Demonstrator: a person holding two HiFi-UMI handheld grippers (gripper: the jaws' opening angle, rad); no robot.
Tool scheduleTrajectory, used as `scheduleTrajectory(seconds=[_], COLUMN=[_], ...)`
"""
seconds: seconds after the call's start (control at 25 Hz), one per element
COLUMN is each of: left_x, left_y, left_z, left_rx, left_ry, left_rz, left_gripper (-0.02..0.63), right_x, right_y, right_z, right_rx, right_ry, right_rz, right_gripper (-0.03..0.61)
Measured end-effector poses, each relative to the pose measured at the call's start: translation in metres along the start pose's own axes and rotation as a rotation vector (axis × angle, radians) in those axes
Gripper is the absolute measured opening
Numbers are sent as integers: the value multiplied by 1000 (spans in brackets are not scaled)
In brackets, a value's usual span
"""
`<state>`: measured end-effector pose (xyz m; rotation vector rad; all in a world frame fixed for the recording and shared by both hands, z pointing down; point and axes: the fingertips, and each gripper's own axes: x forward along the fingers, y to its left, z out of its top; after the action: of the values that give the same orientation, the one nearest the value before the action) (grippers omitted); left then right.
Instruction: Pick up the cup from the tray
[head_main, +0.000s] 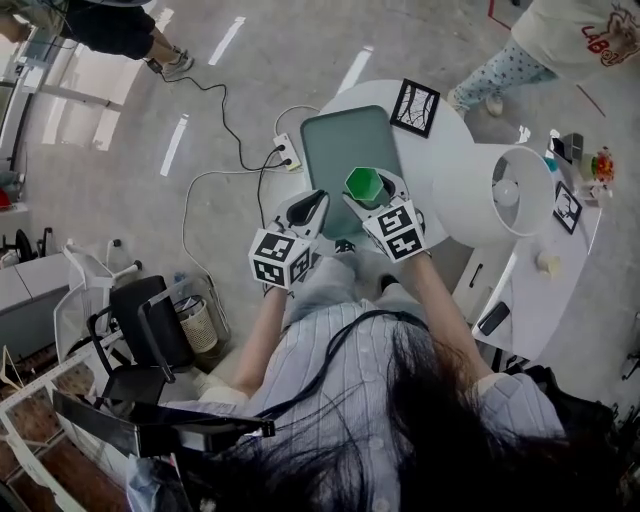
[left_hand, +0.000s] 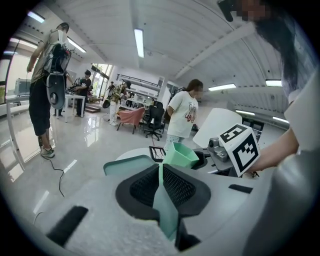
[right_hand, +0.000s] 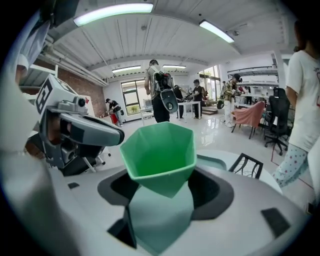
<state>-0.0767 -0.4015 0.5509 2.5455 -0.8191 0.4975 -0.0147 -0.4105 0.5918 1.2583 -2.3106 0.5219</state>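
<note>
A green faceted cup (head_main: 365, 185) hangs just above the near end of a grey-green tray (head_main: 340, 145) on a round white table (head_main: 450, 120). My right gripper (head_main: 372, 200) is shut on it. In the right gripper view the cup (right_hand: 160, 155) stands upright and empty, with the teal fingers (right_hand: 160, 210) pressed against its lower part. My left gripper (head_main: 312, 207) hovers just left of the cup at the tray's near edge. Its teal fingers (left_hand: 162, 200) are pressed together with nothing between them. The left gripper view also shows the cup (left_hand: 180, 155) and the tray (left_hand: 127, 162).
A black wire-frame square (head_main: 414, 107) lies at the table's far side. A large white lamp shade (head_main: 495, 195) stands to the right, beside a long white desk (head_main: 530, 300) with small items. A power strip (head_main: 287, 152) and cables lie on the floor; a black chair (head_main: 140, 340) is at the left.
</note>
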Motion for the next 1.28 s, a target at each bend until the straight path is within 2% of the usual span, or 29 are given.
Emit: scheduleTrajectory(seconds=[0.28,0.76,1.04,1.28], left_x=[-8,-23,-23,-29], left_y=[-19,-88,-146,-198], left_z=[1,-16,-32,-62], left_rx=[-6,8,13,10], left_ry=[-34,-58,-85,-66], left_rz=[47,96,107,115], left_gripper=[35,35,35,35], right_x=[-32,-98,-152,-191], right_y=[17,46,52,61], right_z=[-4,-35,-69,-100], right_rx=[-40,-70,-98,-113], right_ry=[-8,-9,-12,-10], right_rz=[49,130,154,175], right_gripper=[304,304,304,304])
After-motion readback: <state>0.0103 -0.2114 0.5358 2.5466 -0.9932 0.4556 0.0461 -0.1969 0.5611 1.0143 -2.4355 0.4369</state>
